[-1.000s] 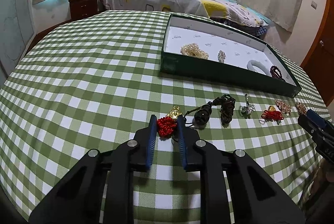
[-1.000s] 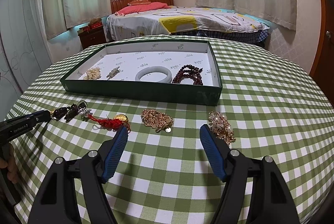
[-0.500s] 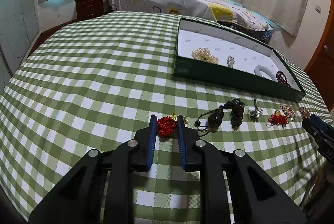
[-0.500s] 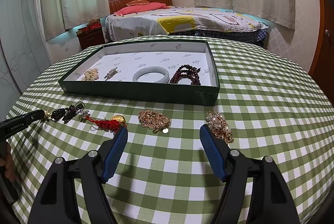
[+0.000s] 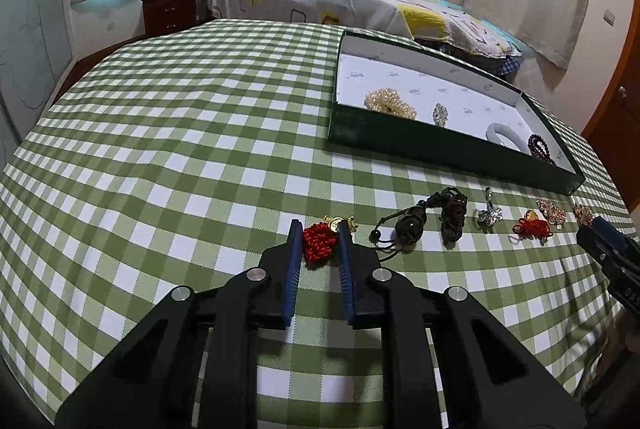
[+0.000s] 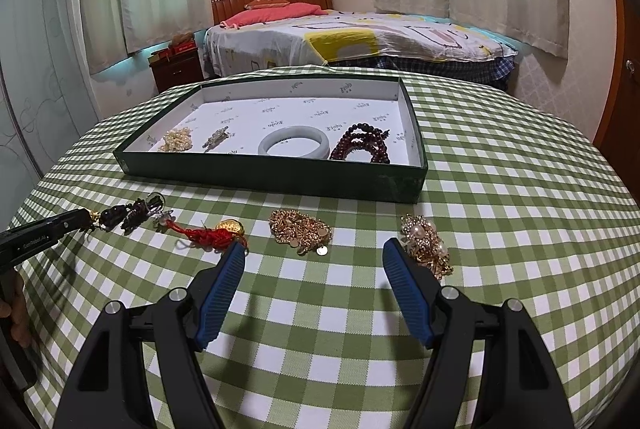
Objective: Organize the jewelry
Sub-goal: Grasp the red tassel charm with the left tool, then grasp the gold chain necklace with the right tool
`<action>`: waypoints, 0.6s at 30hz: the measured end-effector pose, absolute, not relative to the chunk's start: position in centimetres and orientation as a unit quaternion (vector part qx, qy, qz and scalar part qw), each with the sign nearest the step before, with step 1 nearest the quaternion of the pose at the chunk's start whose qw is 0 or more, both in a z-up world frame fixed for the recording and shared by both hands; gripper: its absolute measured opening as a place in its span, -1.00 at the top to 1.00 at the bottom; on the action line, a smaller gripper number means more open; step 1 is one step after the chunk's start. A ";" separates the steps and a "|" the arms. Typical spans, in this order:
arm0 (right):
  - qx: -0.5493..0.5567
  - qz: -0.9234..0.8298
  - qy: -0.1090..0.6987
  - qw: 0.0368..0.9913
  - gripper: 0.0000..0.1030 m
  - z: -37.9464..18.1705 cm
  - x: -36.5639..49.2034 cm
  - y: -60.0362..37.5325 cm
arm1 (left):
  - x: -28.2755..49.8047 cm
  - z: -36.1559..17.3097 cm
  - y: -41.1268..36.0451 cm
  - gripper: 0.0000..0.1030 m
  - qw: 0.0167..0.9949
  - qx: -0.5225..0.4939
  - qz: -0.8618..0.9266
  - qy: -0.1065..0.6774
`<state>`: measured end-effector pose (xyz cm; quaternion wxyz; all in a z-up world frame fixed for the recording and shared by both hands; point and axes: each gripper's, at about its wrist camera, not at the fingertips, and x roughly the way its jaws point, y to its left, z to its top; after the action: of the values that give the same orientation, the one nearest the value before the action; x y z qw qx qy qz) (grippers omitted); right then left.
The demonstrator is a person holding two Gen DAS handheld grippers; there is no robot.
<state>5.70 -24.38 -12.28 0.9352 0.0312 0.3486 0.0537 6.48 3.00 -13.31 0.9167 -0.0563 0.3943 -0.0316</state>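
My left gripper (image 5: 319,231) is shut on a red knotted charm with a gold piece (image 5: 320,241), held just above the green checked cloth. A green tray (image 5: 440,145) holds pearls (image 5: 390,103), a brooch (image 5: 440,113), a pale bangle (image 6: 294,147) and dark red beads (image 6: 365,147). Loose on the cloth lie a dark bead strand (image 5: 432,219), a silver piece (image 5: 490,215), a red tassel with a gold coin (image 6: 212,233), a gold chain heap (image 6: 301,233) and a pearl-and-gold piece (image 6: 426,245). My right gripper (image 6: 314,253) is open above the cloth in front of the gold chain heap.
The round table's edge curves close on the left and right. Behind the table stand a bed (image 6: 352,37), a dark nightstand (image 6: 176,69) and curtained windows. The left gripper's tip (image 6: 48,229) shows at the far left of the right wrist view.
My left gripper has closed tighter on the red knotted charm and lifted it slightly, drawing back from the tray. My right gripper has stayed open and nearly still.
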 end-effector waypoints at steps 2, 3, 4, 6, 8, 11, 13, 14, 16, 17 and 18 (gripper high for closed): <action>0.032 0.054 0.350 0.935 -0.35 -12.2 5.8 -24.4 | 6.3 -13.0 2.8 0.67 0.920 -0.053 -0.031 0.387; 0.032 0.054 0.351 0.934 -0.35 -12.2 5.9 -24.3 | 6.3 -12.8 2.9 0.67 0.921 -0.053 -0.031 0.384; 0.031 0.054 0.351 0.934 -0.35 -12.1 6.0 -24.3 | 6.3 -12.6 2.8 0.67 0.923 -0.051 -0.031 0.381; 0.029 0.055 0.352 0.934 -0.35 -12.0 6.5 -24.1 | 6.4 -12.3 2.8 0.67 0.924 -0.052 -0.032 0.378; 0.026 0.057 0.355 0.933 -0.35 -11.8 7.1 -23.9 | 6.6 -12.0 2.8 0.67 0.925 -0.054 -0.031 0.375; 0.018 0.058 0.367 0.928 -0.24 -12.0 8.2 -23.7 | 6.8 -11.7 2.7 0.67 0.926 -0.057 -0.034 0.371; 0.018 0.059 0.380 0.923 -0.16 -12.2 9.0 -23.6 | 7.0 -11.5 2.8 0.67 0.927 -0.058 -0.035 0.370; 0.018 0.059 0.387 0.920 -0.16 -12.3 9.5 -23.6 | 7.1 -11.4 2.7 0.67 0.927 -0.059 -0.036 0.369; 0.018 0.061 0.400 0.914 -0.16 -12.5 10.3 -23.5 | 7.2 -11.3 2.7 0.67 0.927 -0.059 -0.037 0.369; 0.017 0.062 0.403 0.913 -0.15 -12.6 10.5 -23.4 | 7.3 -11.4 2.6 0.67 0.927 -0.059 -0.037 0.369; 0.015 0.063 0.407 0.911 -0.15 -12.7 10.8 -23.3 | 7.3 -11.4 2.6 0.67 0.927 -0.059 -0.037 0.369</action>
<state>10.77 -23.33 -12.69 0.9113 0.0151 0.4067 0.0626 7.27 2.61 -11.38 0.9266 -0.0593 0.3694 -0.0366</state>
